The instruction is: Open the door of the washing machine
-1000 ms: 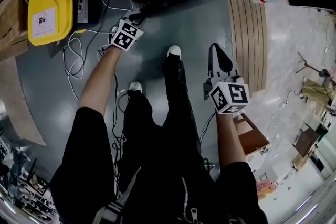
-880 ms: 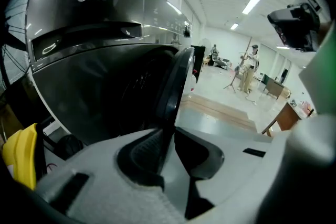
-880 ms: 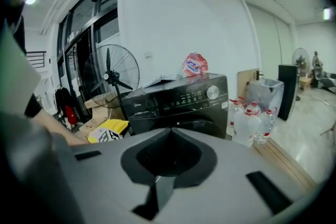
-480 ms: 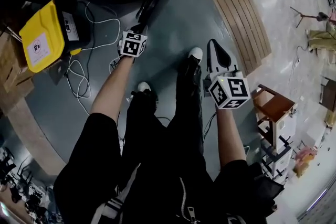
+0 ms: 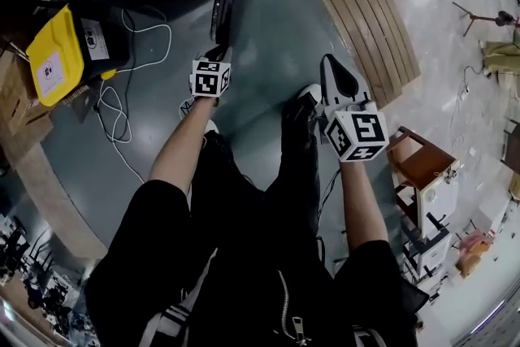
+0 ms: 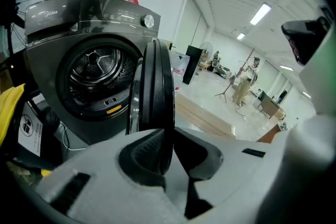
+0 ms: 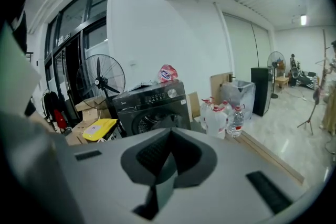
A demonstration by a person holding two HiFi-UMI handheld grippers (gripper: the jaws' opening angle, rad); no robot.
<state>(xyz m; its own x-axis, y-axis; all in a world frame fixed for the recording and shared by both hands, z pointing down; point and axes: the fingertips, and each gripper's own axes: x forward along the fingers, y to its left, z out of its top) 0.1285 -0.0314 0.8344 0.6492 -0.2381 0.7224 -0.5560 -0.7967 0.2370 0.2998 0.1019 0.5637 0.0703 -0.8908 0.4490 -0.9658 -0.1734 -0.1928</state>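
dark rigid door (image 6: 153, 81) looks heavy and hinged; left tongs (image 6: 167, 139) clamp its free rim, right tongs (image 7: 168, 157) together, empty.

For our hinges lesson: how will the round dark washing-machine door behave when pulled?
Probably stiff: the round dark washing-machine door stands edge-on, unbent, in the left gripper's jaws. Likely swings, not slides: it stands angled off the metal drum.
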